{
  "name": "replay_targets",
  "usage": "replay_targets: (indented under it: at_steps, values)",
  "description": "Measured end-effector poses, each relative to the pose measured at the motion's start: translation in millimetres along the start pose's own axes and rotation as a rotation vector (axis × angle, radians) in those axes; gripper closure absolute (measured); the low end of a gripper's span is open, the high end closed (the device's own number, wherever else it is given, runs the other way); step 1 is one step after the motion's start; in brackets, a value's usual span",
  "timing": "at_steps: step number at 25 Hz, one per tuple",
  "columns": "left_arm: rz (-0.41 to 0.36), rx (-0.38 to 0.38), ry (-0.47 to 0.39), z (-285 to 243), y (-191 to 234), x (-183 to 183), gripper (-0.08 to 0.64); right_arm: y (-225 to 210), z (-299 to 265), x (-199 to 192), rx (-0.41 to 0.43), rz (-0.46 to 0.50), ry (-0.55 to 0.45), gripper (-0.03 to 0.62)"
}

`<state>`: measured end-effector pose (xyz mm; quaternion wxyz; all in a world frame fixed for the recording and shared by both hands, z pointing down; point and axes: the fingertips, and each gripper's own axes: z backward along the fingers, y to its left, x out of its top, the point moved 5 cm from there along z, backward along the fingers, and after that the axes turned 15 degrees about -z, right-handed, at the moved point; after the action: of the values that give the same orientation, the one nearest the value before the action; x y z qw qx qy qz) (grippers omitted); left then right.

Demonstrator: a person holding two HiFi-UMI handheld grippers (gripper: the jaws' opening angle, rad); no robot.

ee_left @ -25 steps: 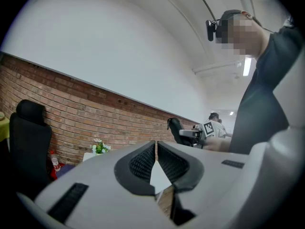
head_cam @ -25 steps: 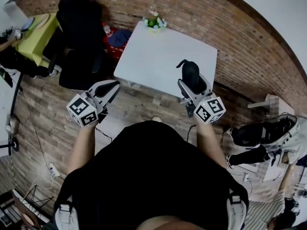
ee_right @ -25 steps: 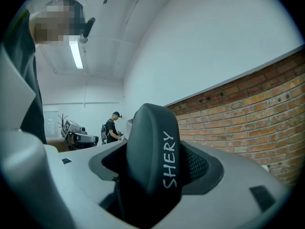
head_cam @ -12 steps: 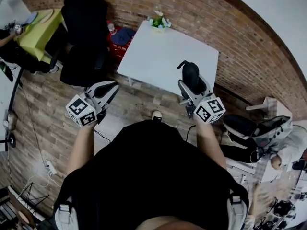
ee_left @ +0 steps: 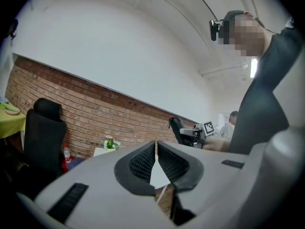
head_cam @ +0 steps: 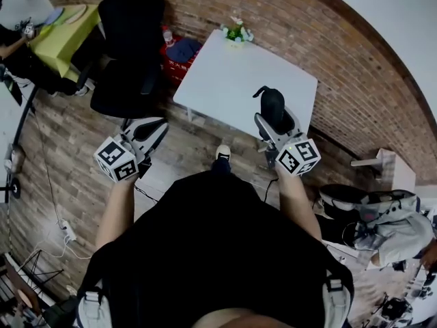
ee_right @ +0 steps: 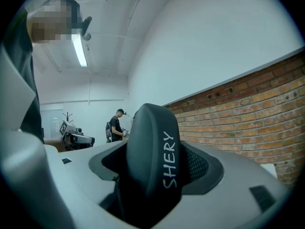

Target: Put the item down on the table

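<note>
Right now we hold the right gripper (head_cam: 276, 124) with its jaws clamped on the black item (head_cam: 270, 102), a rounded dark piece with a small hook at its top end. In the right gripper view white letters reading "SHERY" run along the item's side, and it fills the space between the two jaws. In the head view the item sits over the near right edge of the white surface (head_cam: 232, 74), lifted in the gripper and not resting on it. Our left gripper (head_cam: 157, 126) is off to the left over the plank floor (head_cam: 75, 162), well apart from the surface; its jaws are pressed together with nothing between them. A small potted plant (head_cam: 236, 31) stands at the far edge of the surface by the brick wall (head_cam: 307, 39). A black office chair (head_cam: 130, 53) is left of the surface, with a red crate (head_cam: 179, 65) between them. One shoe (head_cam: 222, 153) shows on the floor near the surface's front edge.
</note>
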<state>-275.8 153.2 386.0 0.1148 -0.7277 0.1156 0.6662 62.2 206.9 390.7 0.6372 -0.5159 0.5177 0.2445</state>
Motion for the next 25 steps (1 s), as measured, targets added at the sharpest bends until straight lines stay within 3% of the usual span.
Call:
replay_targets:
  at_steps: [9, 25]
  values:
    - [-0.004, 0.040, 0.008, 3.0, 5.2, -0.3, 0.535, -4.4, -13.7, -5.9, 0.016, 0.019, 0.012, 0.244]
    - [-0.002, 0.043, 0.025, -41.9, 35.5, 4.0, 0.535, -53.3, -39.7, 4.1, 0.007, -0.009, 0.029, 0.244]
